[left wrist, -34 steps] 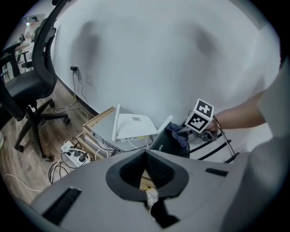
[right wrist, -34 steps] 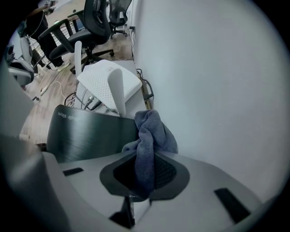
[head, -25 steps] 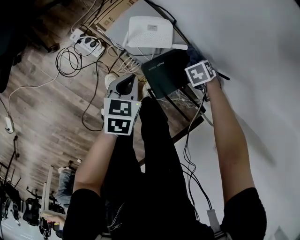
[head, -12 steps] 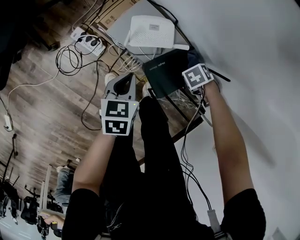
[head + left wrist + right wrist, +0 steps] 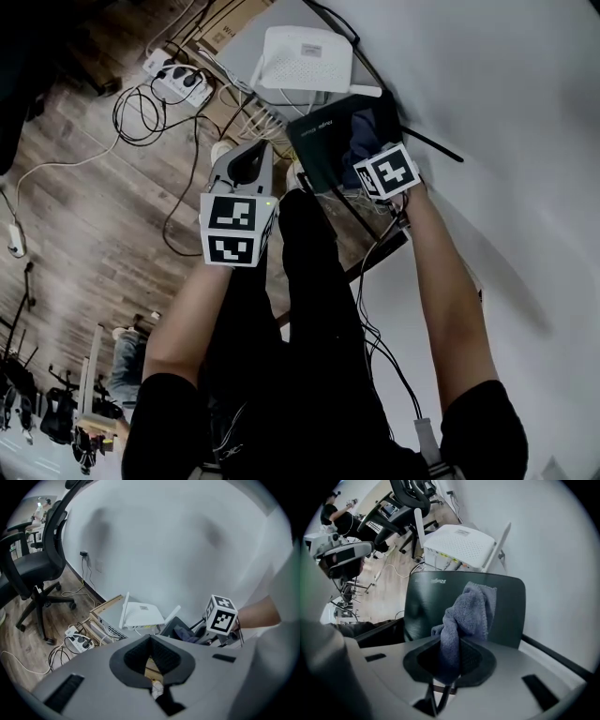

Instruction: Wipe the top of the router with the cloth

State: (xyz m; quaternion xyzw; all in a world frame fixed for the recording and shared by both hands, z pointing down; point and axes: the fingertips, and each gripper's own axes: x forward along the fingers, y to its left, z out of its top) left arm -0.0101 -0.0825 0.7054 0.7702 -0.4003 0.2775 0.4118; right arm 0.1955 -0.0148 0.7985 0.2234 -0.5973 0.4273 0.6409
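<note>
Because the cloth (image 5: 471, 606) is soft, light and floppy, it is best pinched at a bunched fold, and the right claw (image 5: 449, 660) has its jaws closed on one. The loose end lies ahead of the jaws on the black router (image 5: 424, 609) top. The left claw (image 5: 151, 658) is closed on nothing, off to the side.

cloth (image 5: 469, 609): lower end hidden between the jaws of the right gripper (image 5: 449, 660)
router (image 5: 423, 606): near edge hidden behind the gripper body; logo print too small to read
person (image 5: 335, 513): distant, too small to make out
</note>
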